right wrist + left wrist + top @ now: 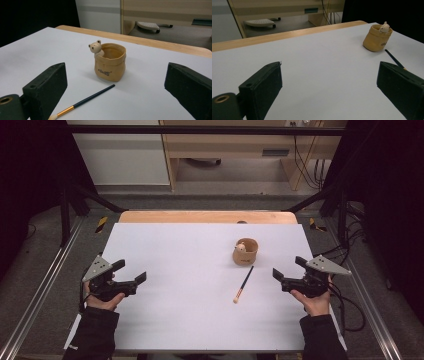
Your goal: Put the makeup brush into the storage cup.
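A tan sack-shaped cup [245, 251] [377, 37] [110, 61] with a small bear figure [95, 47] at its rim stands upright right of the table's middle. In front of it lies a dark-handled brush [244, 284] [82, 102] [394, 59], bristle end toward the near edge. My left gripper [132, 271] [329, 82] hovers open at the table's left edge, far from both. My right gripper [288, 268] [115, 87] is open at the right edge, pointed at the cup and brush, touching neither.
A white sheet [190, 285] covers the wooden table [207, 217]. Metal frame rails [40, 290] run along both sides. Beyond the far edge stands a wooden desk [240, 150] with cables [307, 165].
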Demonstrator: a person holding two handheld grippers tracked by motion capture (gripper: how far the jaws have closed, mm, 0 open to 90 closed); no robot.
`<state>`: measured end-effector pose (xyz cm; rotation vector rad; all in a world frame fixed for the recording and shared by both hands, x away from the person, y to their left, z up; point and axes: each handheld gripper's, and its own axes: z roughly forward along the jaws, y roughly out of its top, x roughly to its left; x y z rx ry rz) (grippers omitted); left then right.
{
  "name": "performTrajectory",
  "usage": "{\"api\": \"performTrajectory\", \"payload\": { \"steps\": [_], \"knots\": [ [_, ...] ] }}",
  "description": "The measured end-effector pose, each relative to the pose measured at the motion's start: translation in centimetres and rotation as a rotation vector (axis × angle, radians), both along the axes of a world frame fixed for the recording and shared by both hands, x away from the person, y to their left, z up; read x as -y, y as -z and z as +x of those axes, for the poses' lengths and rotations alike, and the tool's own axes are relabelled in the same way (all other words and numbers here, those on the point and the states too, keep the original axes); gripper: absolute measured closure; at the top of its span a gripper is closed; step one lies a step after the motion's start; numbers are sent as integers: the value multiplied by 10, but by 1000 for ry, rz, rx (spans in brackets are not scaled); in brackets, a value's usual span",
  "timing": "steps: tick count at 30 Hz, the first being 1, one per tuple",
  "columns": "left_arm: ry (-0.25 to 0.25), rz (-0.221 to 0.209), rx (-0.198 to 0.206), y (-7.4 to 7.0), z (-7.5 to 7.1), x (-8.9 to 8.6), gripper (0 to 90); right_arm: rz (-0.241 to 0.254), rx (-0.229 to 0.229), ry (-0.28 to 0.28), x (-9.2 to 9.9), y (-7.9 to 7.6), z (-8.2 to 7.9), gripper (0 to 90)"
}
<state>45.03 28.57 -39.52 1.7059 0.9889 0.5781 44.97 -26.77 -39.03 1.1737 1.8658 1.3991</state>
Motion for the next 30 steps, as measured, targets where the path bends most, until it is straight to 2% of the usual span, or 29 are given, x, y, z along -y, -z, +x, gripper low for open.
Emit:
{"api": "performTrajectory", "payload": {
  "steps": [6, 13, 22, 30],
  "knots": [
    [4, -3, -3, 1, -1, -1, 59, 3, -4, 3, -1, 0, -1, 49],
    [11, 8, -8, 3, -1, 0, 59, -18, -9, 16, -3, 0, 0, 51],
    [25, 22, -20, 8, 0, 4, 59, -57, -30, 5, -23, -2, 2, 60],
    [31, 26, -19, 8, 0, 7, 59, -65, -53, -3, -37, -1, 6, 68]
  ]
}}
